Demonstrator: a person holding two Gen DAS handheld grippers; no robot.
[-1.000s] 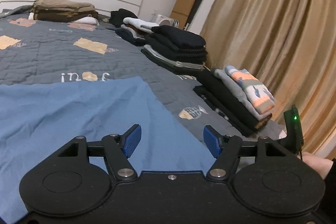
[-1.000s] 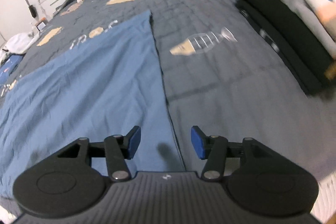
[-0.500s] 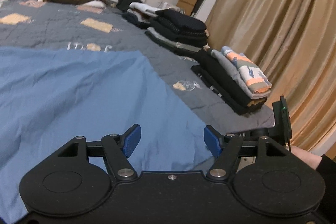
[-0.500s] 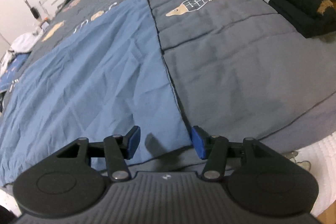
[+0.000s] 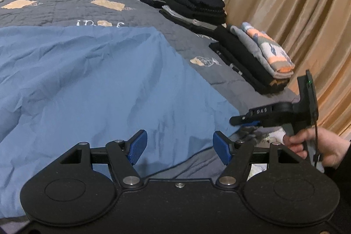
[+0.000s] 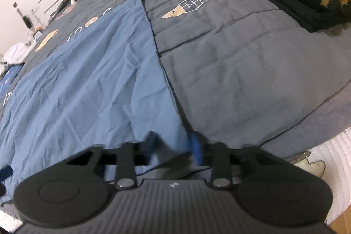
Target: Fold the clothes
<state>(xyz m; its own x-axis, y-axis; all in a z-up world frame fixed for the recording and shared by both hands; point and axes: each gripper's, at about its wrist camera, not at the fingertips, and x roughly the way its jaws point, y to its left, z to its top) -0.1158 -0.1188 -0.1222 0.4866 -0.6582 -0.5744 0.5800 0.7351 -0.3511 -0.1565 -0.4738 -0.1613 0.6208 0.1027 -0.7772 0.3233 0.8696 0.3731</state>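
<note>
Blue cloth (image 5: 92, 84) lies spread beneath the wide-open left gripper (image 5: 178, 147); motion blur hides the right gripper's (image 6: 173, 146) state.

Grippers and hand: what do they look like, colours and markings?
Left gripper: matte black body with two round discs, silver pivot screws, blue ribbed pads. Right gripper: black, pale lettering on its side, green light, thin black cable. Right hand: bare, dark sleeve.

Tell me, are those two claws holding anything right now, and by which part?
The left gripper is open and holds nothing. The right gripper sits at the near corner of the blue cloth, but blur hides whether it grips.
</note>
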